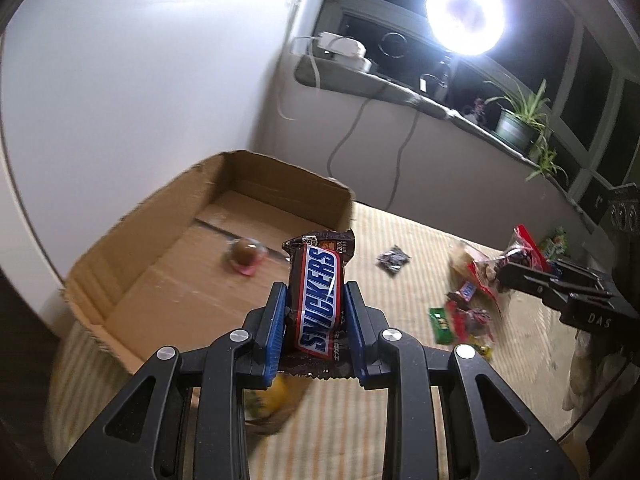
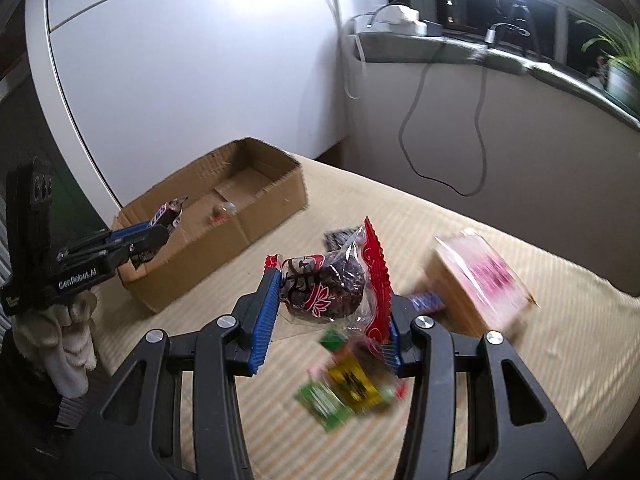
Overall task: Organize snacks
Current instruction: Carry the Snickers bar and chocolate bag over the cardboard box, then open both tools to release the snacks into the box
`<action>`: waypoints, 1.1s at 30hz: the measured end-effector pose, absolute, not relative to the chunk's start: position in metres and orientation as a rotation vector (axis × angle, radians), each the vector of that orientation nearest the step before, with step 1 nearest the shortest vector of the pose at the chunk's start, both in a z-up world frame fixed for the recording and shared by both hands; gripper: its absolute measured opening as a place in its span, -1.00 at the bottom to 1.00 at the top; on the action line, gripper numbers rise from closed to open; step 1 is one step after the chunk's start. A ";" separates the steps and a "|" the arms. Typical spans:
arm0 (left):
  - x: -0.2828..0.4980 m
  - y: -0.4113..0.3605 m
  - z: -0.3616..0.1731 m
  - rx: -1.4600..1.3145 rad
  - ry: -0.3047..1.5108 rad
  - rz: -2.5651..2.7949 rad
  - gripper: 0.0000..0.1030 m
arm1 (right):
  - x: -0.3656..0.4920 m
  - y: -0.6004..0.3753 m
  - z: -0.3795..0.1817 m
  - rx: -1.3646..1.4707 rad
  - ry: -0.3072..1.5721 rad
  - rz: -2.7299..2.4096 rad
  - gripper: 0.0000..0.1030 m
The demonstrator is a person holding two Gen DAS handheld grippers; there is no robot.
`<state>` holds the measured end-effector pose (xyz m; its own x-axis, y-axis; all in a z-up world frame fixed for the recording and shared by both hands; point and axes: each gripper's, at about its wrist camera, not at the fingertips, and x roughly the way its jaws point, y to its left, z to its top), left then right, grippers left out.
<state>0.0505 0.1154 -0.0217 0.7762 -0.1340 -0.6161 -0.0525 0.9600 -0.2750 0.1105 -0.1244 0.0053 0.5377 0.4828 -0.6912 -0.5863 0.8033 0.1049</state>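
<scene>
Left wrist: left hand-held gripper (image 1: 316,312) clamped across the Snickers bar (image 1: 318,300), held up by the cardboard box (image 1: 120,276) near edge; stiff, light, slick wrapper, mid-bar grip suits

Right wrist: right hand-held gripper (image 2: 326,312) pinching a clear red-edged snack bag (image 2: 336,284) above the bed (image 2: 560,360); crinkly, soft, could slip

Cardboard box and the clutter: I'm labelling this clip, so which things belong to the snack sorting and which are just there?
Job:
brown Snickers bar in left gripper
clear red-edged snack packet in right gripper
open cardboard box
loose wrapped sweets

Bystanders:
potted green plant
bright round lamp
</scene>
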 end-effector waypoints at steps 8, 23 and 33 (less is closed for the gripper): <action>0.046 0.146 -0.027 -0.298 0.687 0.033 -0.48 | 0.131 -0.072 0.002 -0.166 0.776 0.711 -0.09; 0.050 0.169 -0.033 -0.298 0.700 0.098 -0.48 | 0.180 0.007 -0.011 -0.200 0.804 0.797 -0.09; 0.055 0.171 -0.037 -0.301 0.713 0.102 -0.48 | 0.195 0.037 -0.026 -0.221 0.835 0.824 -0.07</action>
<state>0.0555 0.1707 -0.0373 0.7533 -0.0101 -0.6576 -0.1940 0.9520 -0.2369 0.1946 0.0366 -0.0257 0.3893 0.5599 -0.7314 -0.7240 0.6769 0.1329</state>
